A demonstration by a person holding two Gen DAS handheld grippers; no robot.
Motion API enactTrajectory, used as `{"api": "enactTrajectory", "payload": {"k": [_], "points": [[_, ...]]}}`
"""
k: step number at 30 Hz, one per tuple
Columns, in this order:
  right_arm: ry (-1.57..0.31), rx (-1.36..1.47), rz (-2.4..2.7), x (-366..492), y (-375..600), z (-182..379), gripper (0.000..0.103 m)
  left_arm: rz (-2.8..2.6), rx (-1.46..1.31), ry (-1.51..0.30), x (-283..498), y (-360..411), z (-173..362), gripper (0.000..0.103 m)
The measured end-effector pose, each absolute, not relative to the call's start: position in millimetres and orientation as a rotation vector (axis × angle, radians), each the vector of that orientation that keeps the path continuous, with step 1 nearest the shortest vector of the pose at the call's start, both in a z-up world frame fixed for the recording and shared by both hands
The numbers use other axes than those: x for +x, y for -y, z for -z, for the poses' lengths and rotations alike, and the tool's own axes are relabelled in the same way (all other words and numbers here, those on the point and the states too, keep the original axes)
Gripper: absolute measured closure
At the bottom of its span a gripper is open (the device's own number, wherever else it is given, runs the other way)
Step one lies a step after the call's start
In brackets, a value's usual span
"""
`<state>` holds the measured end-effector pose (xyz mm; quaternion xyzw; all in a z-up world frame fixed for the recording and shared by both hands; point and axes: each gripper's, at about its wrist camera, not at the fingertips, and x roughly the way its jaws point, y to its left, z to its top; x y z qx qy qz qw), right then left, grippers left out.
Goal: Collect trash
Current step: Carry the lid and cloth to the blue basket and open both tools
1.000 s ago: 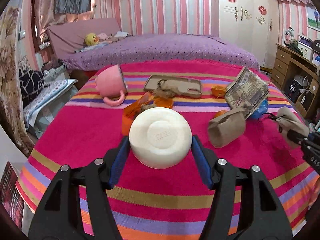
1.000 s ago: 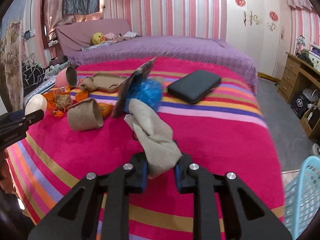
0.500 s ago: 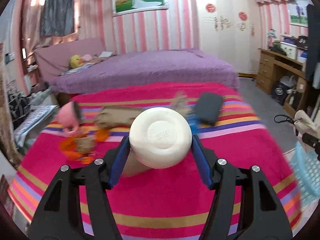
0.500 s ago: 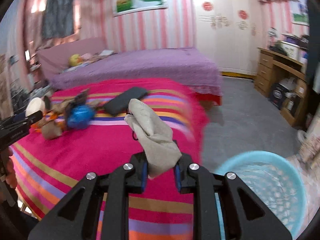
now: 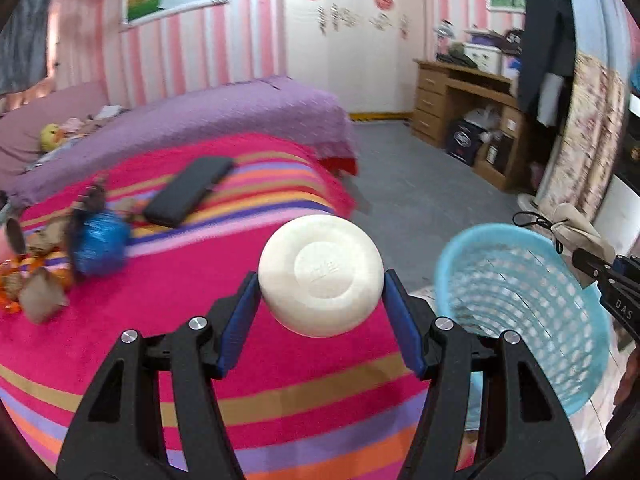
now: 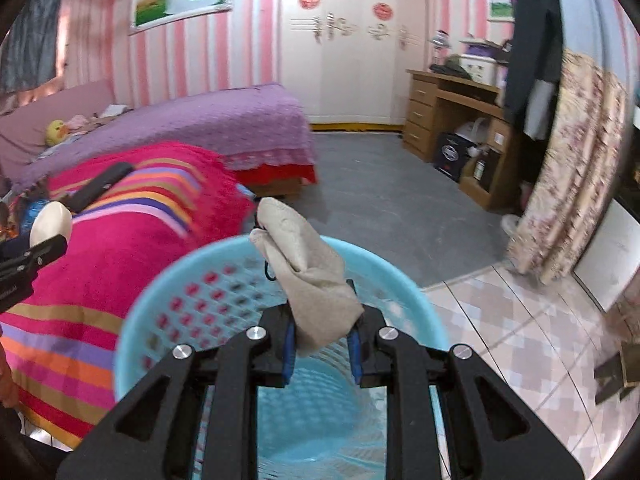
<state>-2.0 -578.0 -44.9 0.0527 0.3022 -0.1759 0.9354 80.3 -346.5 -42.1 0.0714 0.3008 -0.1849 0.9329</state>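
Observation:
My left gripper (image 5: 320,300) is shut on a white bowl-shaped cup (image 5: 320,276), held bottom-out above the striped blanket (image 5: 200,360), left of the light blue mesh basket (image 5: 524,320). My right gripper (image 6: 322,344) is shut on a crumpled beige paper bag (image 6: 308,272) and holds it over the open mouth of the basket (image 6: 160,304). In the left wrist view the right gripper (image 5: 592,268) with the bag (image 5: 576,228) sits at the basket's far right rim.
On the blanket lie a black case (image 5: 188,192), a blue crumpled ball (image 5: 100,240), brown paper scraps (image 5: 40,300) and orange wrappers. A purple bed (image 5: 200,120), a wooden desk (image 5: 472,120), a floral curtain (image 6: 568,176) and grey floor surround the basket.
Both grippers swung right, away from the clutter on the blanket. The right gripper carried the beige bag from beside the bed to above the blue basket. The left still holds the white cup.

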Motion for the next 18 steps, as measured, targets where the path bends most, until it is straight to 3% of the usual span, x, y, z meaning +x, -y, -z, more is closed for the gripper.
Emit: {"api": "enactTrajectory", "payload": {"k": [18], "points": [[-0.570,0.206,0.432,-33.7,622.4,61.6,0.082,0.571,0.268,-0.694,76.7,469.8,65.3,0.040]]}}
